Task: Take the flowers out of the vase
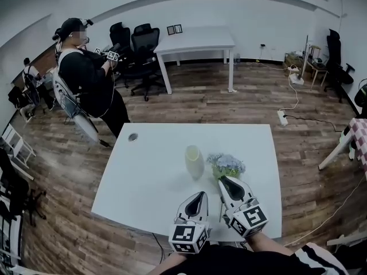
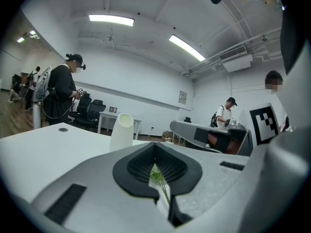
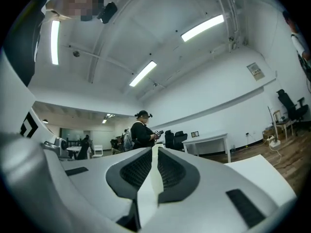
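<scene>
A pale cream vase (image 1: 194,161) stands upright on the white table (image 1: 149,176); the left gripper view shows the vase (image 2: 121,130) ahead and to the left. A bunch of pale blue flowers (image 1: 226,165) with green leaves is outside the vase, just to its right. My right gripper (image 1: 225,180) hovers close in front of the bunch; its jaws are narrowly apart with nothing between them (image 3: 155,148). My left gripper (image 1: 200,194) is beside it, short of the vase. Through its narrow slit (image 2: 155,144) a green stem (image 2: 158,177) shows, beyond the jaws and not gripped.
A person (image 1: 86,79) holding grippers stands beyond the table's far left corner. Office chairs (image 1: 140,47) and a second white table (image 1: 195,39) stand at the back. A cable hole (image 1: 133,137) marks the tabletop. A power strip (image 1: 282,117) lies on the wooden floor.
</scene>
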A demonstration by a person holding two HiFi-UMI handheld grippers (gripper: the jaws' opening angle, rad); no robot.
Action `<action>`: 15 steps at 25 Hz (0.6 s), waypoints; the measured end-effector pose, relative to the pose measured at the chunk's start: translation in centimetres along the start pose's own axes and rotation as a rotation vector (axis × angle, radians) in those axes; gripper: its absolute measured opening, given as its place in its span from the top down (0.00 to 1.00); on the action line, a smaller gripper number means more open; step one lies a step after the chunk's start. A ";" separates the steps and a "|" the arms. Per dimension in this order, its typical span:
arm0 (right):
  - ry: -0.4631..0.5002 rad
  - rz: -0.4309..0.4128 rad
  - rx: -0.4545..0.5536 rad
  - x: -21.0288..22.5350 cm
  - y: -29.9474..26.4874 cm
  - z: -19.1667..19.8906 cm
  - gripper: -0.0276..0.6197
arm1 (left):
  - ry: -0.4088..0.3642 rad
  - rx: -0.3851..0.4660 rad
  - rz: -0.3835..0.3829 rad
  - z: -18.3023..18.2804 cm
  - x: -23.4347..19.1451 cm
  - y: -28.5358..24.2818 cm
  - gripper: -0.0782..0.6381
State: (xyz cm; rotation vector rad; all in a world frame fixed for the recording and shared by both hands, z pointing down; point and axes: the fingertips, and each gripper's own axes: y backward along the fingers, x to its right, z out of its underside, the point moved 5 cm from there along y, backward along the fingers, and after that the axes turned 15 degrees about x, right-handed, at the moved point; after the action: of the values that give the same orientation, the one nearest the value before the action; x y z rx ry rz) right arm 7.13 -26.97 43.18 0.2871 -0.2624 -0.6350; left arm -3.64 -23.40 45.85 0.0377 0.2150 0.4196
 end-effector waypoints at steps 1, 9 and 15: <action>0.000 -0.016 -0.006 -0.4 0.0 0.0 0.89 | -0.001 0.000 0.000 0.0 0.1 0.1 0.89; -0.061 -0.081 -0.012 -1.8 -0.1 0.0 0.93 | -0.011 -0.001 -0.005 -0.2 0.3 1.1 0.89; -0.070 -0.099 -0.036 -2.3 0.1 0.6 0.93 | -0.023 0.015 -0.009 -0.4 0.3 1.4 0.89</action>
State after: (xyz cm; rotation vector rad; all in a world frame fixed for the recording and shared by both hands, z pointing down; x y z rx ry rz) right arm 5.26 -25.57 43.40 0.2447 -0.3054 -0.7476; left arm -4.04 -22.02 45.50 0.0563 0.1955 0.4083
